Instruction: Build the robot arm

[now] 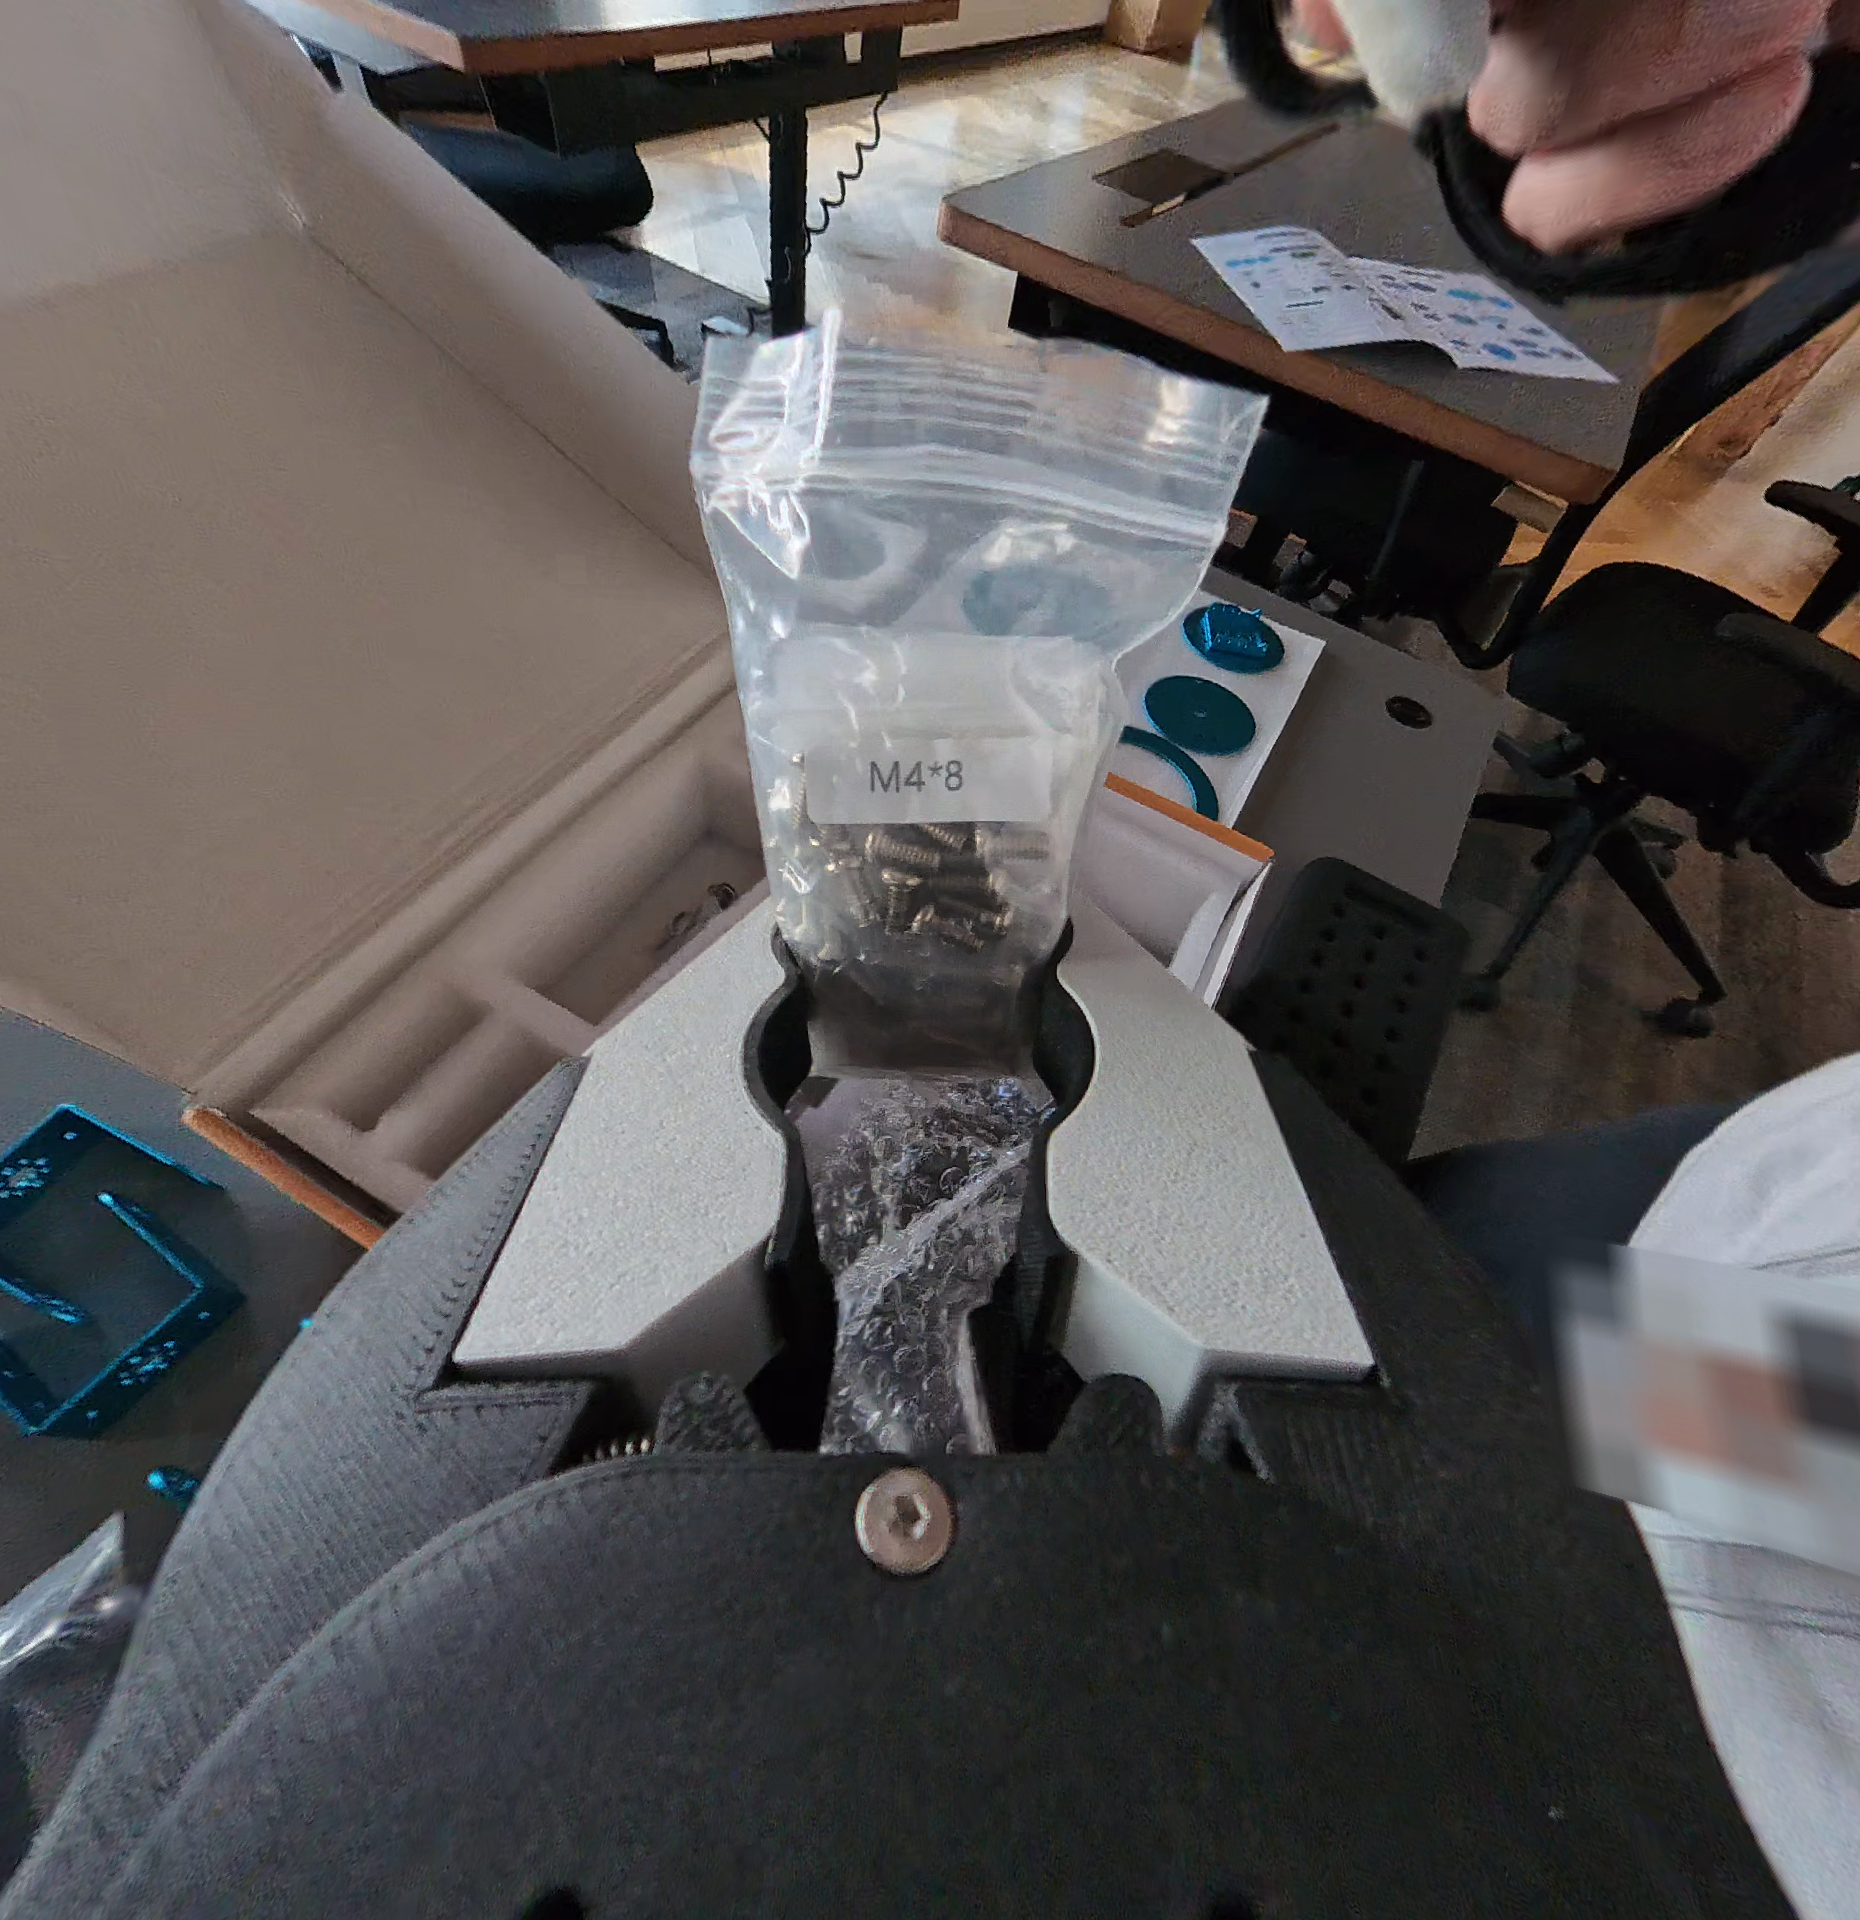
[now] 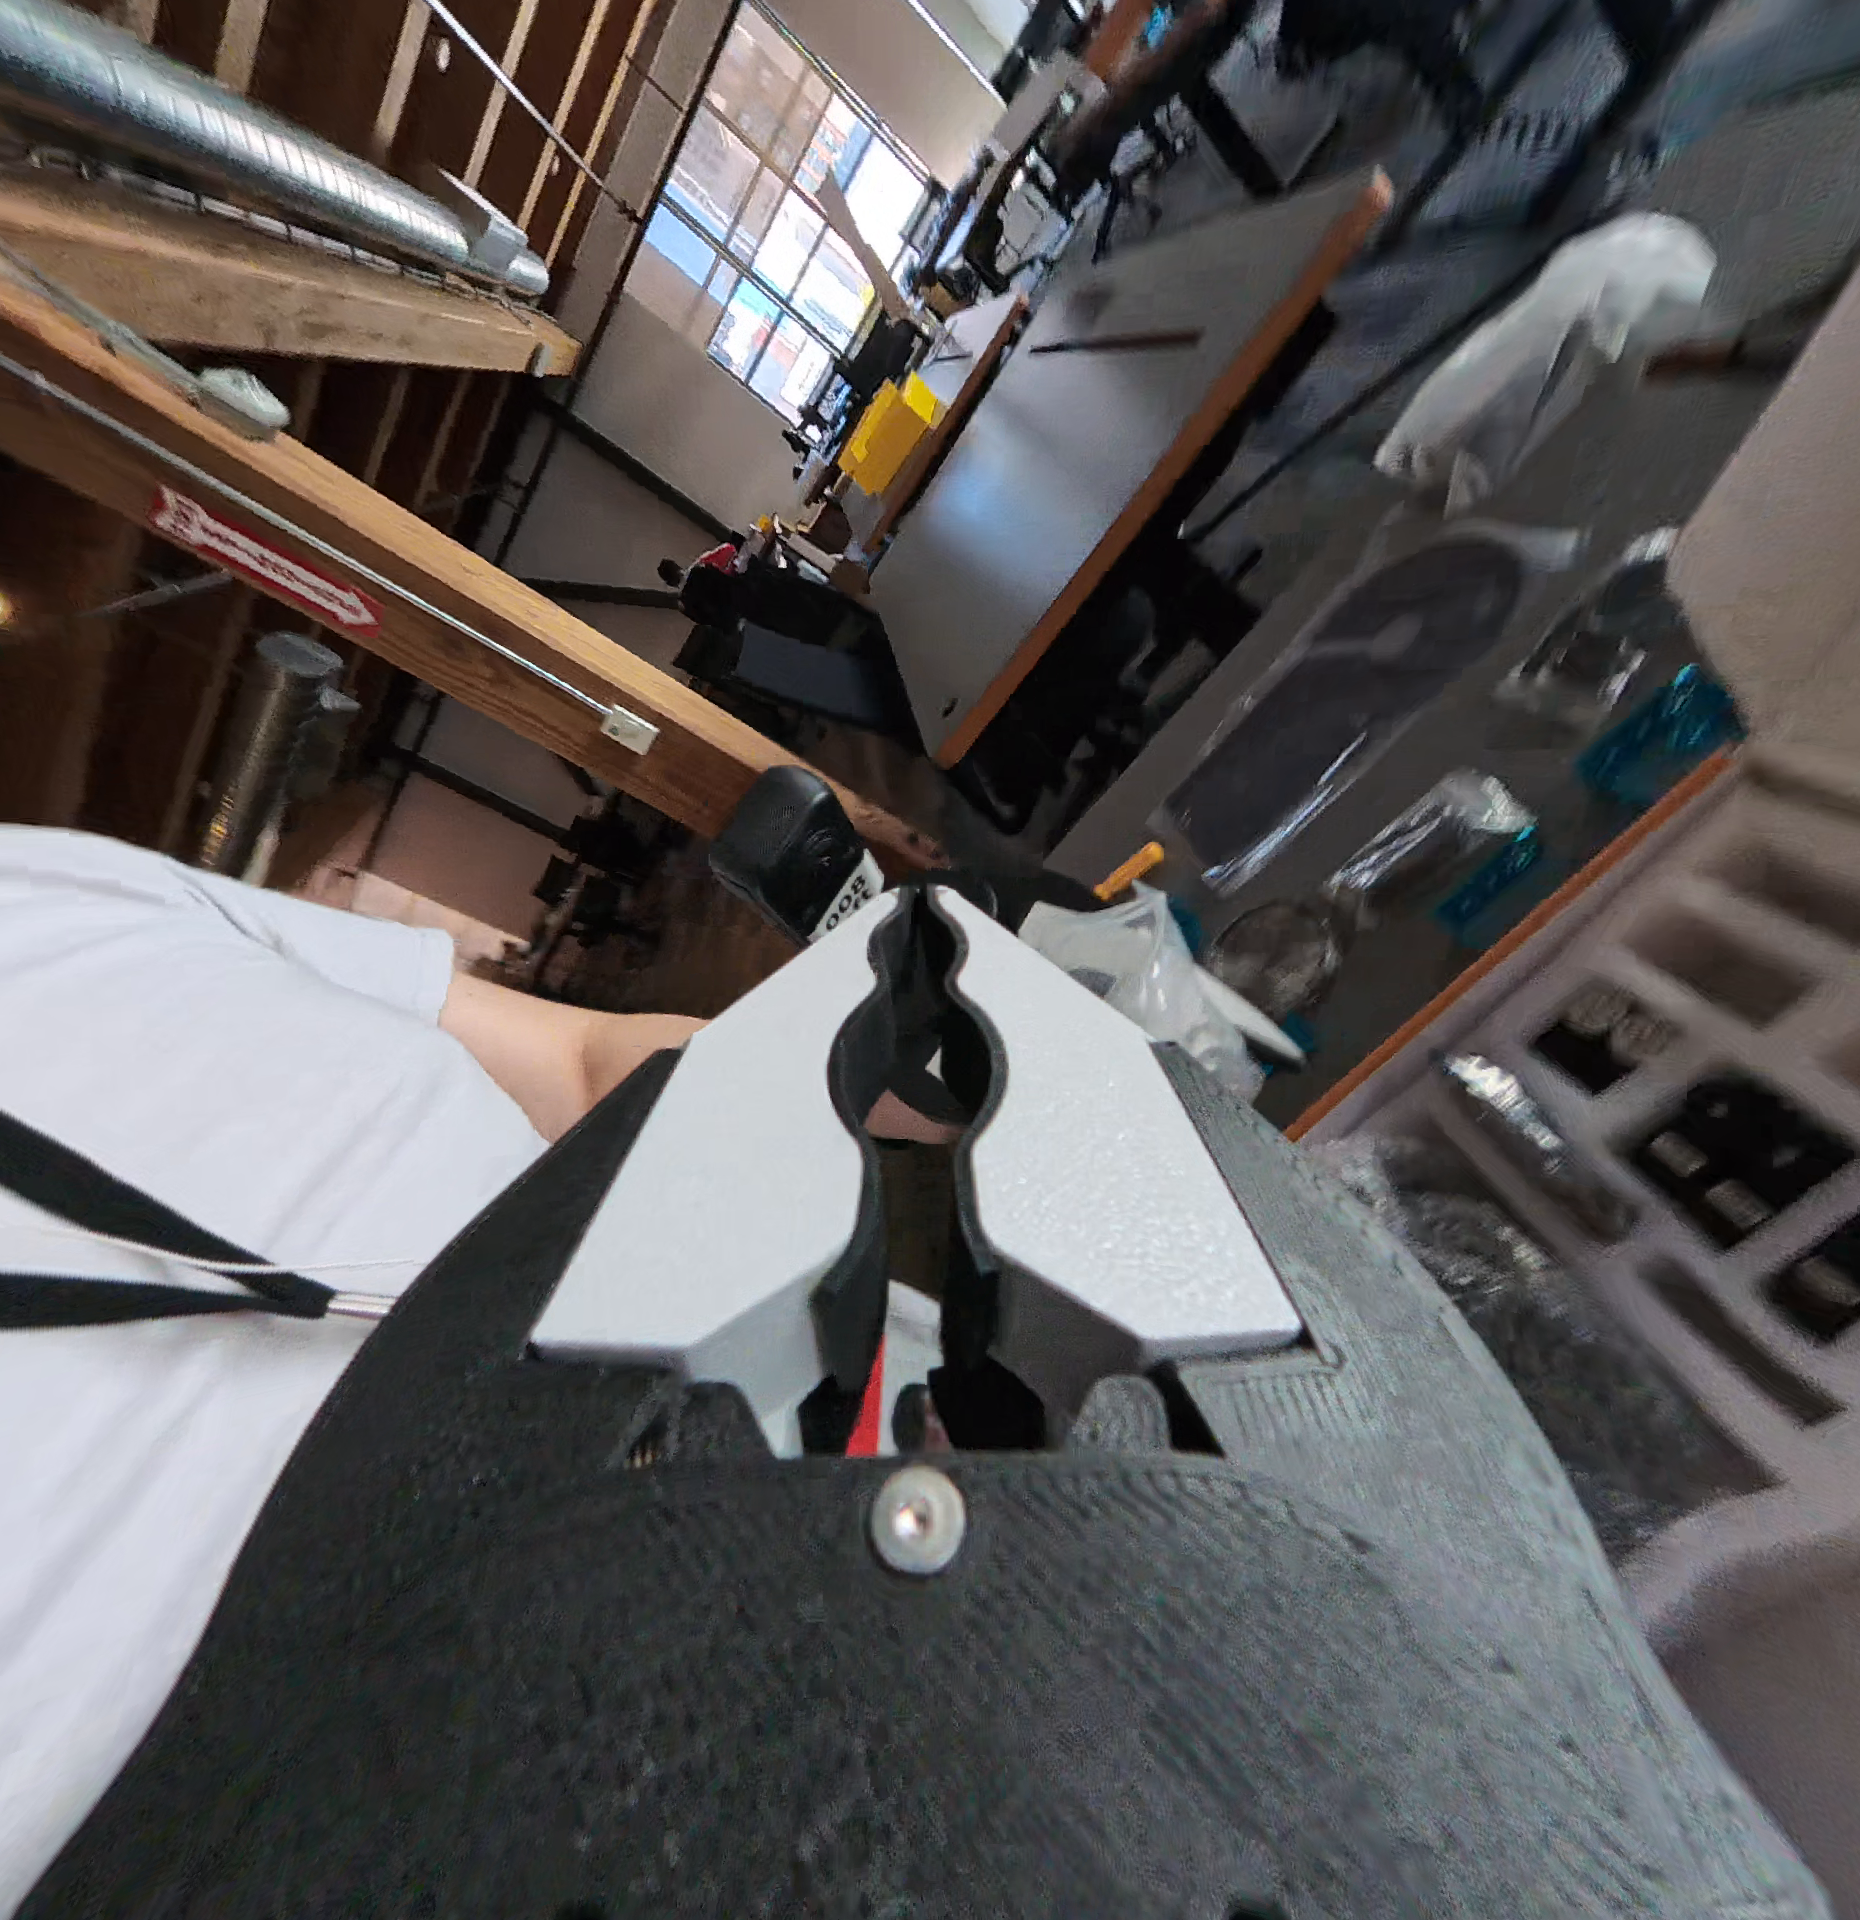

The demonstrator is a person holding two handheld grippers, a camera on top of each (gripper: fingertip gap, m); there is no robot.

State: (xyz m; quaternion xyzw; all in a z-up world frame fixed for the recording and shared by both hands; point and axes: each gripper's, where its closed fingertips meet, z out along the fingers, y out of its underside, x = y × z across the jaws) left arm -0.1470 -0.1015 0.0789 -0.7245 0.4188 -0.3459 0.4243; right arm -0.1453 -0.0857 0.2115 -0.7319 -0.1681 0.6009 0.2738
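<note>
My left gripper (image 1: 921, 966) is shut on the bottom of a clear zip bag (image 1: 947, 582) and holds it upright in the air. The bag has a white label and several small silver screws (image 1: 921, 883) piled just above the fingertips. Bubble wrap (image 1: 905, 1247) shows beneath the fingers. My right gripper (image 2: 921, 909) is tilted and points out into the room. Its fingertips meet and nothing is held between them. It is beside a person's white shirt (image 2: 178, 1091) and bare arm (image 2: 562, 1029).
An open beige box lid (image 1: 282, 520) and its foam tray (image 1: 469, 1039) lie to the left; the foam tray also shows in the right wrist view (image 2: 1684, 1091). Blue metal brackets (image 1: 84, 1268), blue discs (image 1: 1201, 712), a leaflet (image 1: 1393, 301), an office chair (image 1: 1684, 707) and a hand (image 1: 1653, 135) surround the bag.
</note>
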